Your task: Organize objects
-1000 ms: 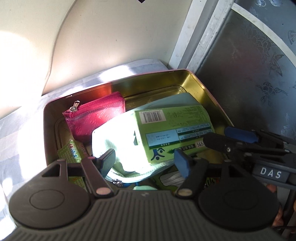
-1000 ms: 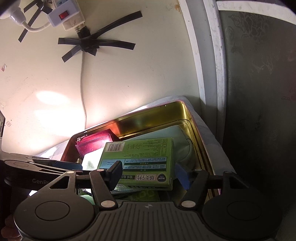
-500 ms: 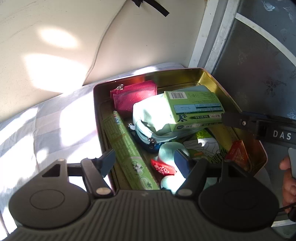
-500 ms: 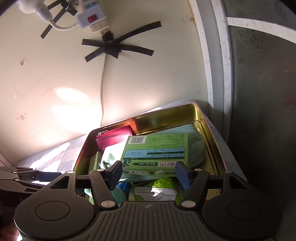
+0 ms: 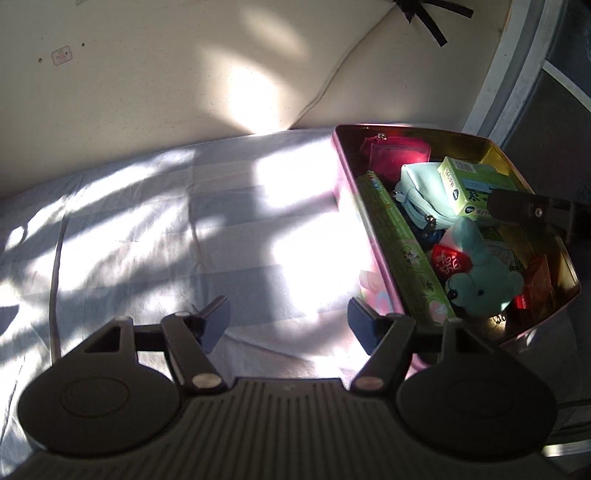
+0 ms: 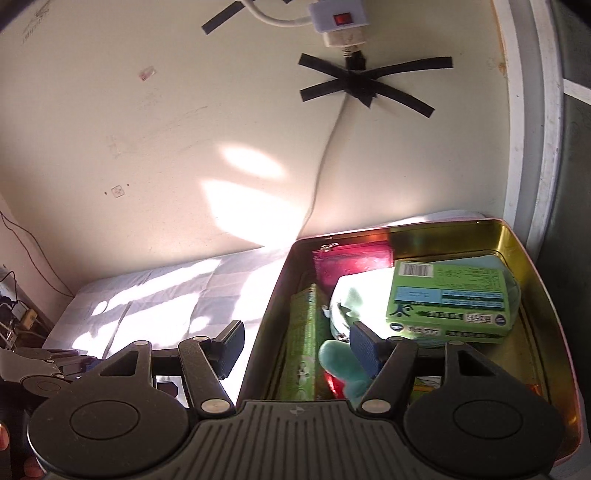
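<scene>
An open gold tin (image 5: 347,177) (image 6: 461,236) stands at the right end of the table. In it lie a pink zip pouch (image 5: 395,155) (image 6: 354,262), a mint pouch (image 5: 424,188) (image 6: 358,291), and a green box (image 5: 469,184) (image 6: 450,299) resting on the mint pouch. A long green carton (image 5: 402,251) (image 6: 304,332) and a teal plush toy (image 5: 480,277) (image 6: 340,362) are in there too. My left gripper (image 5: 288,321) hangs open and empty over the white cloth, left of the tin. My right gripper (image 6: 297,345) is open and empty above the tin's left wall.
A white cloth (image 5: 147,240) covers the table up to the cream wall. A power strip (image 6: 338,16) and its taped cable (image 6: 362,81) hang on the wall above the tin. A white door frame (image 6: 524,147) runs down the right. Small clutter (image 6: 14,314) sits at the far left.
Both grippers have pulled back from the tin and swung left. The left one has gone from over the tin's contents to over the bare cloth. The green box has stayed on the mint pouch.
</scene>
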`<control>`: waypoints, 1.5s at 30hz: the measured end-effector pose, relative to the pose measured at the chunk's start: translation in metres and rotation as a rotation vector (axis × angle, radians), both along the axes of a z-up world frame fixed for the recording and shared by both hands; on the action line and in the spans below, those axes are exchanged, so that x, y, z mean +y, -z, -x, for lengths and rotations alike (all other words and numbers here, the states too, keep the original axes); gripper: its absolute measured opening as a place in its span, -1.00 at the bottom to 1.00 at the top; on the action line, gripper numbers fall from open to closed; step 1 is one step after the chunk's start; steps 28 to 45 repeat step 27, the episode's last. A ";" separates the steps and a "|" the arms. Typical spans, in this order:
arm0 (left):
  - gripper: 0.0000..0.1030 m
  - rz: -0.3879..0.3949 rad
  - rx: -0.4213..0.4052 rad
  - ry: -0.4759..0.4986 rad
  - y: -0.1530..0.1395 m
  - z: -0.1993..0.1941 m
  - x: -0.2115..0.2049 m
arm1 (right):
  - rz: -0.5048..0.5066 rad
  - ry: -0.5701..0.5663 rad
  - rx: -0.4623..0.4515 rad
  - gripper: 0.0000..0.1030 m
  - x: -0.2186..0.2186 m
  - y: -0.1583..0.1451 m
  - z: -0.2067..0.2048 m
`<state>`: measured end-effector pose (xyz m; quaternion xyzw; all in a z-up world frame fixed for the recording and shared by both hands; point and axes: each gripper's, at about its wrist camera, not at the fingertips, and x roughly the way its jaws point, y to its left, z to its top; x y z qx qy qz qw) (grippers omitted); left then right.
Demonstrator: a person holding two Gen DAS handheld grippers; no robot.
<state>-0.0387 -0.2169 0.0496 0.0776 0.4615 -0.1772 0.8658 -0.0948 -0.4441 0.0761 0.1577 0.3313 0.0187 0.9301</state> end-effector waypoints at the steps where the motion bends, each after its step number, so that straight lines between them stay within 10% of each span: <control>1: 0.39 -0.003 0.001 -0.010 0.001 0.000 0.010 | 0.001 -0.010 0.000 0.13 0.010 -0.001 -0.001; 19: 0.46 -0.019 0.040 -0.130 0.014 -0.022 0.140 | 0.000 -0.087 0.180 0.28 0.159 0.017 -0.035; 45: 0.51 -0.017 -0.061 -0.057 0.002 -0.033 0.143 | -0.007 0.076 0.239 0.39 0.167 0.022 -0.032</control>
